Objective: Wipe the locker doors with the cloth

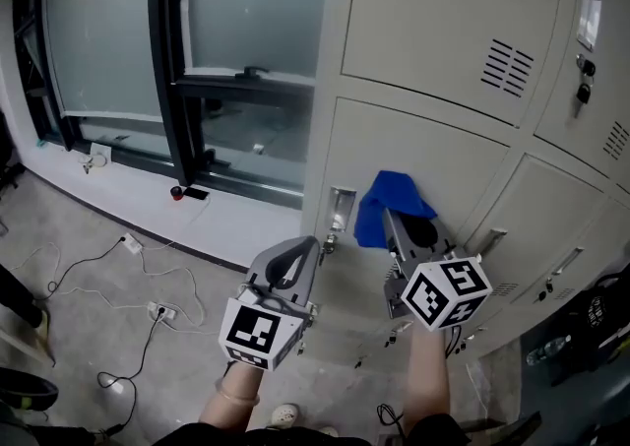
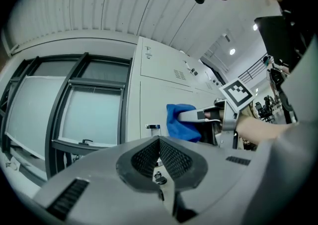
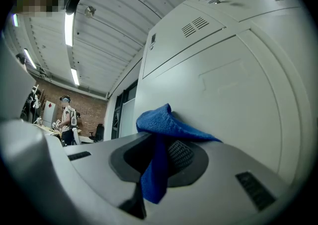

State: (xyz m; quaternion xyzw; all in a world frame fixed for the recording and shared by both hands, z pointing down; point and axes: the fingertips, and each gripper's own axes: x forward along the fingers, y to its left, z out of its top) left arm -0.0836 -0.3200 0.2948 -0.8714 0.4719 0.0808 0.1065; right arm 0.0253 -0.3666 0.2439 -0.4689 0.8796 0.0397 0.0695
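Note:
A blue cloth [image 1: 389,202] is pinched in my right gripper [image 1: 396,220] and pressed against a beige locker door [image 1: 433,159] in the lower row. In the right gripper view the cloth [image 3: 161,142] drapes over the shut jaws, close to the door [image 3: 238,90]. My left gripper [image 1: 313,249] hangs lower left of it, jaws shut with nothing between them, near the door's latch [image 1: 339,210]. From the left gripper view the cloth [image 2: 180,121] and the right gripper [image 2: 206,115] show ahead against the lockers.
More locker doors [image 1: 443,21] with vents and keys run above and to the right. A dark-framed window [image 1: 167,70] stands left of the lockers. Cables and a power strip [image 1: 157,311] lie on the concrete floor. A bottle [image 1: 546,350] sits low right.

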